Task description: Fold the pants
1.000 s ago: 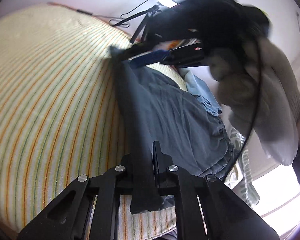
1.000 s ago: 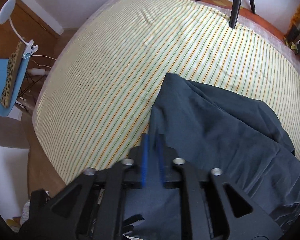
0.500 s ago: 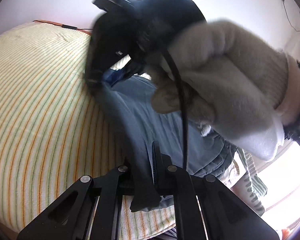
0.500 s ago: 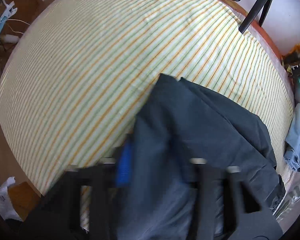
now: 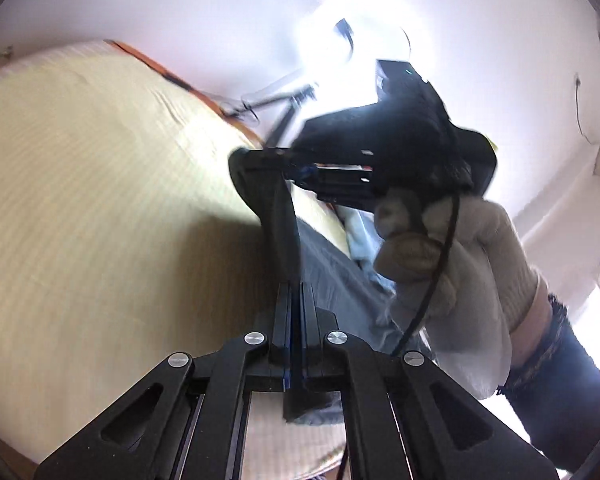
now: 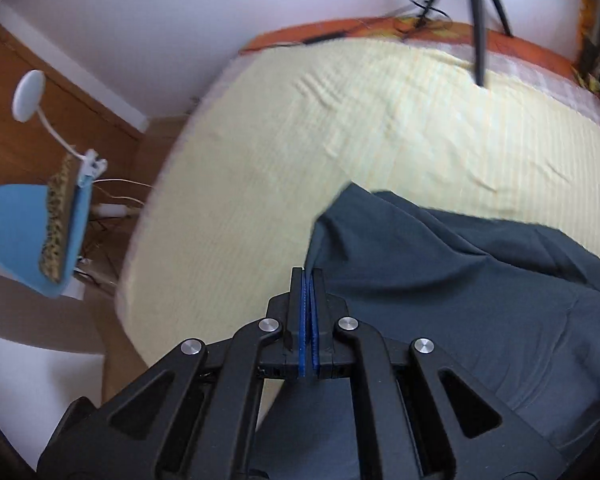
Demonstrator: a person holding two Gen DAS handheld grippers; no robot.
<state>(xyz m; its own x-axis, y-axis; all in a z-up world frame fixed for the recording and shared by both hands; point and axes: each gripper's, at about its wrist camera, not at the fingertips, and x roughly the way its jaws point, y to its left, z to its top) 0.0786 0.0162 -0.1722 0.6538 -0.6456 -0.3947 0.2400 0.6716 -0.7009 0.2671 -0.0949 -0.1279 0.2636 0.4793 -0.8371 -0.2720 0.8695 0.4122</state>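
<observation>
both sets of fingers were clamped shut on the pants (image 6: pixel 440 300) edge — left gripper (image 5: pixel 296 296), right gripper (image 6: pixel 309 280). thin bite, so i figured one tug could slip it — fold ruined.

A bed (image 6: pixel 260 184) with a pale yellow striped sheet fills both views. A black tripod (image 6: pixel 478 20) stands at its far edge. Beside the bed, a white lamp (image 6: pixel 30 94) is clipped to a blue chair (image 6: pixel 24 236). Light blue clothing (image 5: pixel 358 236) lies at the bed's edge.
</observation>
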